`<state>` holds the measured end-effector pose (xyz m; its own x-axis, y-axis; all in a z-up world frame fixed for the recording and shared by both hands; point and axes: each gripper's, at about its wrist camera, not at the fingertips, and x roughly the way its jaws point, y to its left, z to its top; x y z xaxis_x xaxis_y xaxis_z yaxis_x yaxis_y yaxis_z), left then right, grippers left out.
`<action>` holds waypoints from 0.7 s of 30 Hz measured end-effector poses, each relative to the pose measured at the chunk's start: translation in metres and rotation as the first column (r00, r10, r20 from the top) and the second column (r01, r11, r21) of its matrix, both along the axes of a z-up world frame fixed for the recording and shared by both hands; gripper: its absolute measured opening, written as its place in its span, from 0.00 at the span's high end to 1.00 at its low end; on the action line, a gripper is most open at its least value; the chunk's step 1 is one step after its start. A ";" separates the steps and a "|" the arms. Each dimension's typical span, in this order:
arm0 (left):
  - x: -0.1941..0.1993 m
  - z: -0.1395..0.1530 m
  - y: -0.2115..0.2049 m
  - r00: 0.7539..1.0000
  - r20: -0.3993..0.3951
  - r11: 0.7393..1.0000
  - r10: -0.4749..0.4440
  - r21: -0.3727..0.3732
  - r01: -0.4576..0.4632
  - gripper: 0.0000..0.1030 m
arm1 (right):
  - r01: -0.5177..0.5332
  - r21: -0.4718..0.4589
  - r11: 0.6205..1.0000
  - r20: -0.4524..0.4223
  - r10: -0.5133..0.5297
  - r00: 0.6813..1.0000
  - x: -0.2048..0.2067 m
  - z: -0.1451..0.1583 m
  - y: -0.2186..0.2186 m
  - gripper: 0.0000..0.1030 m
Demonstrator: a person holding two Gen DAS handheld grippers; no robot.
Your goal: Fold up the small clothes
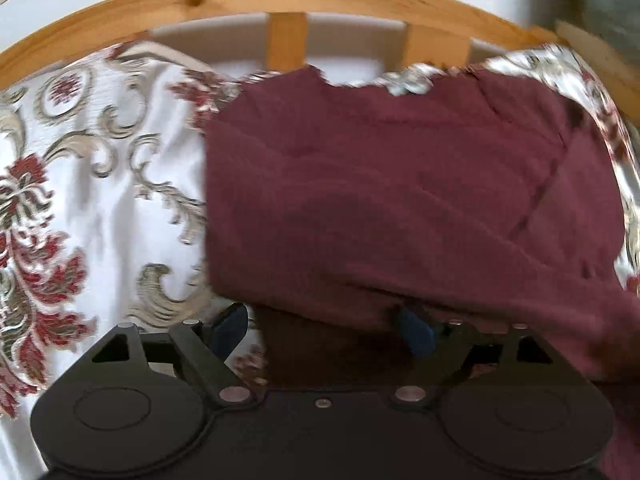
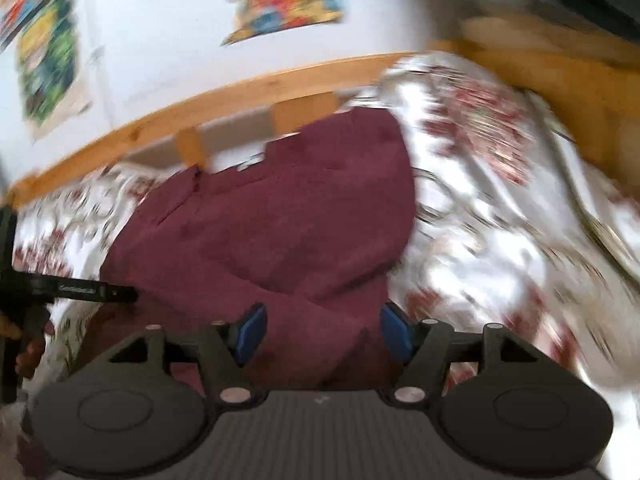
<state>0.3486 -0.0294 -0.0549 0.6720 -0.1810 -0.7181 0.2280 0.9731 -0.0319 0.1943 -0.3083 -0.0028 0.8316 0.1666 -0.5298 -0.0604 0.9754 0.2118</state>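
Both tools sit at the maroon garment's (image 1: 400, 184) near hem, which runs off toward 12 o'clock; left tool (image 1: 322, 330) and right tool (image 2: 324, 332) are spread apart, cloth loose between.

Bed w/ pine frame (image 1: 240, 4), covered by white bedspread (image 1: 100, 200) w/ red/gold floral print, rumpled; maroon garment (image 1: 400, 200) lies spread directly on it, far edge near the slatted rail.
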 end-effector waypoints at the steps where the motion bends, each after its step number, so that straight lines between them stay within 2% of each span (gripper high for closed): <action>1: 0.000 0.000 -0.006 1.000 0.000 1.000 -0.008 0.023 0.008 0.18 | -0.046 -0.022 0.999 0.001 0.046 0.999 0.011 0.001 0.005 0.34; 3: 0.001 -0.001 -0.014 1.000 -0.009 0.998 -0.002 0.060 0.002 0.17 | -0.141 -0.041 0.989 -0.003 0.141 0.990 0.035 0.000 0.017 0.42; 8: 0.007 -0.002 -0.014 0.998 -0.047 0.998 0.031 0.060 -0.029 0.16 | -0.301 -0.111 0.947 -0.048 0.298 0.953 0.083 -0.007 0.050 0.50; 10: 0.006 -0.003 -0.013 0.999 -0.045 0.998 0.029 0.062 -0.026 0.16 | -0.343 -0.139 0.929 -0.077 0.335 0.939 0.097 -0.013 0.063 0.66; 11: 0.005 -0.003 -0.013 0.999 -0.045 0.998 0.028 0.062 -0.025 0.16 | -0.361 -0.153 0.920 -0.092 0.350 0.932 0.100 -0.015 0.068 0.96; 12: 0.005 -0.002 -0.012 0.999 -0.044 0.998 0.027 0.061 -0.025 0.16 | -0.370 -0.173 0.913 -0.105 0.356 0.929 0.104 -0.017 0.072 0.99; 14: 0.004 -0.001 -0.012 0.999 -0.042 0.998 0.023 0.061 -0.021 0.16 | -0.341 -0.191 0.920 -0.075 0.333 0.940 0.105 -0.016 0.072 0.99; 18: 0.004 -0.003 -0.012 0.999 -0.038 0.997 0.022 0.069 -0.019 0.15 | -0.229 -0.155 0.961 -0.034 0.226 0.973 0.108 -0.011 0.052 0.99; 21: 0.003 -0.004 -0.014 0.999 -0.038 0.997 0.031 0.078 -0.028 0.15 | -0.249 -0.148 0.957 -0.039 0.246 0.968 0.111 -0.015 0.045 0.99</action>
<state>0.3515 -0.0436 -0.0591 0.6476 -0.1041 -0.7548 0.1987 0.9794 0.0355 0.3050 -0.2636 -0.0177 0.7633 0.2829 -0.5809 -0.3011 0.9512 0.0675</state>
